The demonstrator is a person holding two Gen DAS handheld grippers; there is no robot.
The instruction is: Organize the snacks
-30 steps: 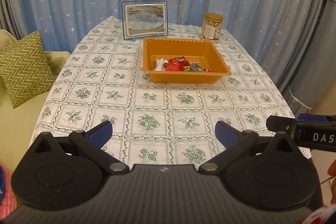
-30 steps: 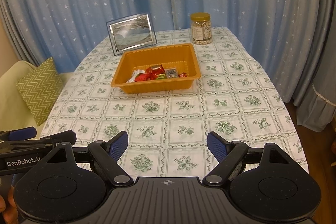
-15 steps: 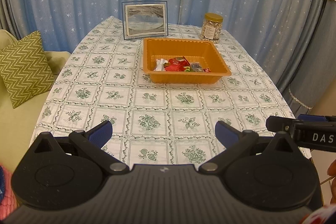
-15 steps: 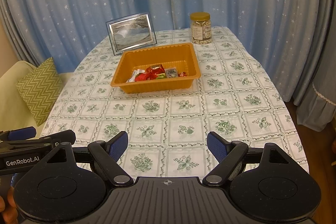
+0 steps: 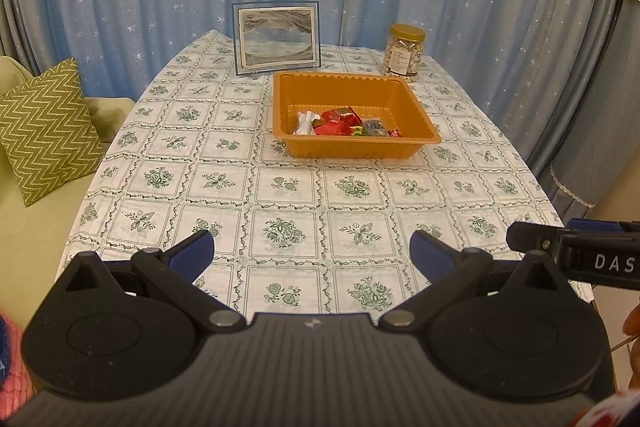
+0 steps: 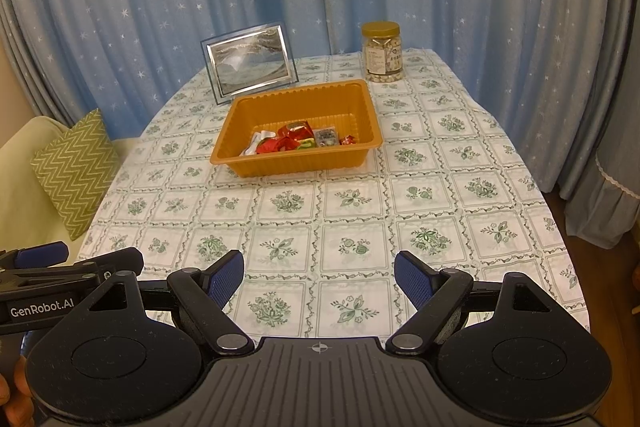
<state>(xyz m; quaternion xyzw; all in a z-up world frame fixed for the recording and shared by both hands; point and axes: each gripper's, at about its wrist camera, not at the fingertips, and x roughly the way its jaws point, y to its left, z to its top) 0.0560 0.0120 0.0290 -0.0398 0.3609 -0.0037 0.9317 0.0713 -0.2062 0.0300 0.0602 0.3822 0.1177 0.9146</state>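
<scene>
Nothing moved since a second ago: same tray, same idle tongs.

Left wrist view: left gripper (image 5: 311, 251) held low over the near end of the table (image 5: 288, 187), jaws spread wide, nothing between them. Well beyond, 1 orange tray (image 5: 416, 115) holding a small heap of wrapped snacks (image 5: 344, 125), bunched against its near wall; roughly 6 wrappers, exact count hard to tell. Behind it, 1 picture frame (image 5: 277, 41) and 1 lidded jar (image 5: 403, 53). 1 zigzag cushion (image 5: 48, 131) off to the left.

Right wrist view: right gripper (image 6: 319, 277) likewise agape and empty, tray (image 6: 240, 115) well ahead. Snacks (image 6: 296, 141) probably light, crinkly and slippery; best pinched at a twisted end, 1 at a time. Tray likely thin and flexible; best gripped by the rim.
</scene>
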